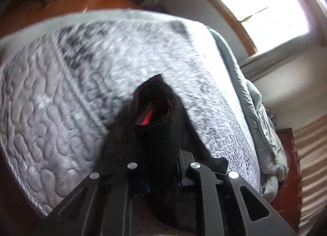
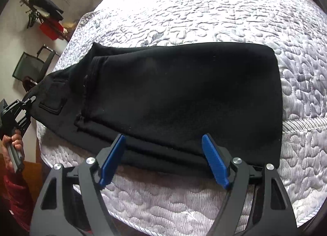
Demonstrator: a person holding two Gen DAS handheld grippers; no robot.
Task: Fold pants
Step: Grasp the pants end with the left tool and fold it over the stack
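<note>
Black pants (image 2: pixel 173 97) lie folded over on a quilted white bed (image 2: pixel 204 11), waistband end to the left with a back pocket (image 2: pixel 52 98) showing. My right gripper (image 2: pixel 163 158) is open, blue fingertips (image 2: pixel 214 160) hovering at the near edge of the pants, holding nothing. My left gripper (image 2: pixel 28 101) is shut on the waistband end at the bed's left edge. In the left wrist view the black cloth (image 1: pixel 157 129) is bunched between the closed fingers, with a red lining showing, and hides the fingertips.
A crumpled grey duvet (image 1: pixel 263 125) lies at the bed's far edge under a bright window (image 1: pixel 263 9). A black chair (image 2: pixel 30 66) and a stand with red and black items (image 2: pixel 49 17) are on the floor left of the bed.
</note>
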